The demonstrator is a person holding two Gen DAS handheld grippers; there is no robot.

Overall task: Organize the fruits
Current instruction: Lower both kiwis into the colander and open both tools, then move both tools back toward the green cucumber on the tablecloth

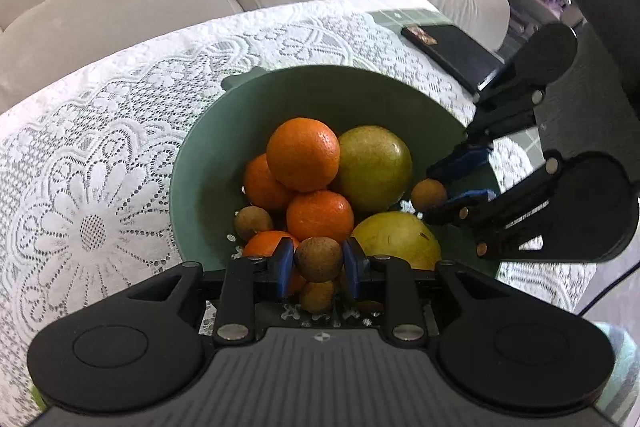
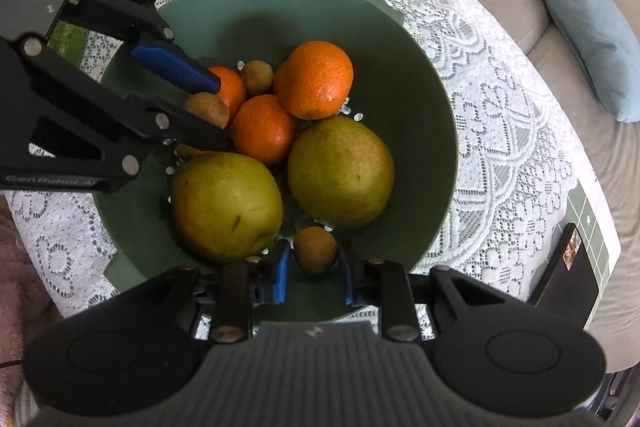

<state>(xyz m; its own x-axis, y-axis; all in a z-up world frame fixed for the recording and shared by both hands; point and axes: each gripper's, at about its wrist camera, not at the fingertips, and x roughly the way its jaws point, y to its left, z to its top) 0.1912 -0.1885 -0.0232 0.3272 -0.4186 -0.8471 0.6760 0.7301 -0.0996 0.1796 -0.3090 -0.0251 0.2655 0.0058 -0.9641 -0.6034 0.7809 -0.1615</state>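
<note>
Left tongs pinching a small brown round fruit, right tongs spread around another small brown fruit, both inside the crowded green bowl's rim, lace tablecloth beyond.

Both views are lit by soft, even daylight. Small glints are seen on the oranges, and a soft shadow is cast inside the green bowl. Strong fisheye bending is shown at the edges, where the sofa is slightly blurred.

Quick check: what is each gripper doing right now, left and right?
Left gripper: closed on a small brown fruit.
Right gripper: around another small brown fruit; contact cannot be told.
</note>
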